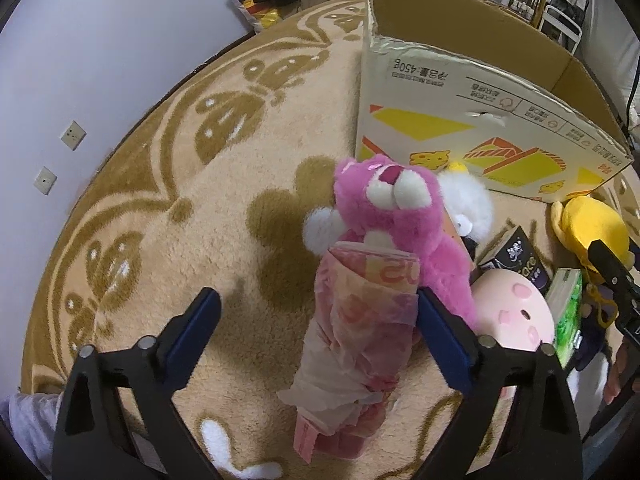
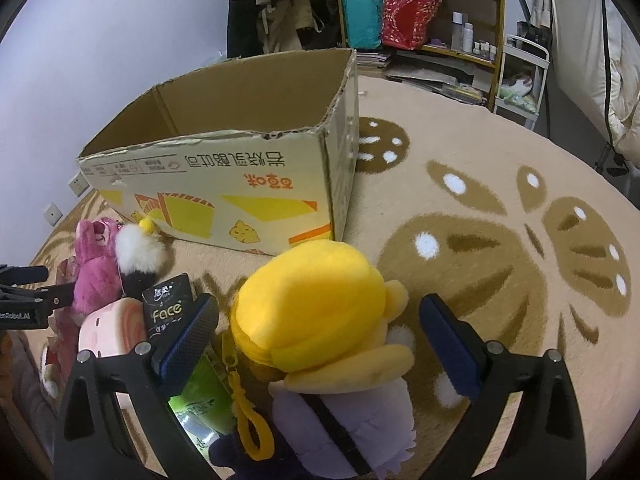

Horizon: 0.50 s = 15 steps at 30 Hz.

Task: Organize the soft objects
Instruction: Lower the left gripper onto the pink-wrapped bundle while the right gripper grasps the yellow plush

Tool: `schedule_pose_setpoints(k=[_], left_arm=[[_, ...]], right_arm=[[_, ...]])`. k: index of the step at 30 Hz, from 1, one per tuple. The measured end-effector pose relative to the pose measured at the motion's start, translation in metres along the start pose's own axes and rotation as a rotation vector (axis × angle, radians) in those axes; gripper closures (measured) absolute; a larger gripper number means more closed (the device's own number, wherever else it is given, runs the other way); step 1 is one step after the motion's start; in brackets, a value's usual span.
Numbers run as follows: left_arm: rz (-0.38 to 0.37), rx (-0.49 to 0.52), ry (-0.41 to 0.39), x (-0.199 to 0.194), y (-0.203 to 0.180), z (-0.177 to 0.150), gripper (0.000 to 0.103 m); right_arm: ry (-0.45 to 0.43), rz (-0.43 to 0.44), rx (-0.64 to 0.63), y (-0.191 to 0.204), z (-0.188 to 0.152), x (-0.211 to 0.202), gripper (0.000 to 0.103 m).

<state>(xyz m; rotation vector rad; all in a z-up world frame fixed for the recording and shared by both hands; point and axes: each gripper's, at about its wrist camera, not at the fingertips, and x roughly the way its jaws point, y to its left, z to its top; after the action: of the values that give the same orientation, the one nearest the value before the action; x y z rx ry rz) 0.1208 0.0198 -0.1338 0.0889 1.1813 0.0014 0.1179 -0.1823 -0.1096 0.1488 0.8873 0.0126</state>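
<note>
A pink wrapped tissue pack [image 1: 352,344] lies on the carpet between the fingers of my left gripper [image 1: 316,300], which is open; the right pad is at the pack's side and the left pad stands well clear. Just beyond it lie a pink bear plush [image 1: 384,216], a white fluffy plush [image 1: 468,200] and a pink pig-face plush [image 1: 512,312]. My right gripper [image 2: 320,302] is open around a yellow-headed plush [image 2: 316,312] with a lavender body, and neither pad touches it. An open cardboard box [image 2: 224,184] stands behind the toys.
A black tissue pack [image 2: 168,308] and a green tissue pack [image 2: 200,392] lie between the pig plush and the yellow plush. The beige patterned carpet [image 2: 480,184] stretches right of the box. Shelves [image 2: 440,20] and hanging clothes line the far wall.
</note>
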Motion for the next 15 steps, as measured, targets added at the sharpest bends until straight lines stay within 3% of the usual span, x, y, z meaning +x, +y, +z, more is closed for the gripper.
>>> schedule_pose_setpoints(k=[2, 4, 8, 10, 15], left_arm=[[-0.02, -0.009, 0.006, 0.0, 0.0, -0.001, 0.019], [-0.054, -0.03, 0.022, 0.002, 0.002, -0.001, 0.031], [-0.126, -0.063, 0.05, 0.005, 0.004, -0.004, 0.055], [-0.143, -0.052, 0.06, 0.006, 0.0, -0.005, 0.057], [-0.104, 0.014, 0.029, 0.001, -0.011, -0.007, 0.06]], right_arm=[[-0.016, -0.003, 0.001, 0.001, 0.0, -0.002, 0.0], [-0.018, 0.005, -0.003, 0.001, 0.0, -0.002, 0.014], [-0.001, 0.003, 0.0, 0.0, -0.001, 0.002, 0.016], [0.007, 0.004, -0.001, 0.0, -0.001, 0.005, 0.017], [0.015, -0.001, -0.021, 0.004, -0.002, 0.008, 0.018]])
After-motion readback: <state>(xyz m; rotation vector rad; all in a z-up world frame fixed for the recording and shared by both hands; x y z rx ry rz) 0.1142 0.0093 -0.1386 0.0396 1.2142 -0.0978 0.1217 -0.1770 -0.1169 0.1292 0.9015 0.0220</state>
